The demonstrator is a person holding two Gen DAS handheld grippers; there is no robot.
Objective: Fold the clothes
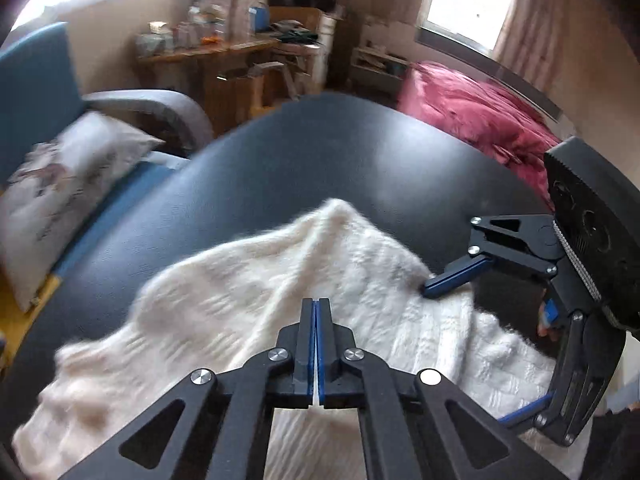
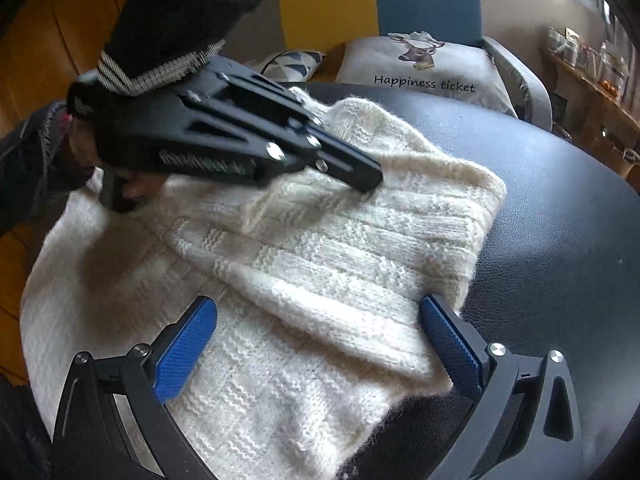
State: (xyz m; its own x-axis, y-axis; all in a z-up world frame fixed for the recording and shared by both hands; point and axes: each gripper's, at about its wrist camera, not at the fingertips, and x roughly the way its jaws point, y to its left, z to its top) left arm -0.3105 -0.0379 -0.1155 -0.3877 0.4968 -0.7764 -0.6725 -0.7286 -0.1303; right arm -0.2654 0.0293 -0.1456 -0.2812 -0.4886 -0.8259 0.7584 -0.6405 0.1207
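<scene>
A cream knitted sweater [image 2: 280,264] is seen lying on the dark round counter [image 2: 560,220], spread across the near half with part of it hanging over the near edge. One portion has already been laid over the body, so that a doubled layer with a ribbed edge is shown on the right side; the fold is judged to be partly done. The left tongs [image 1: 316,308] are pressed together with nothing visibly caught between them, their tips resting on or just above the upper layer near its middle. The right tongs [image 2: 320,340] are spread wide, one blue pad at each side of the folded layer and not pinching it. Further folds and a final squaring of the pile are judged to remain, and the cloth is still rumpled on the far side
</scene>
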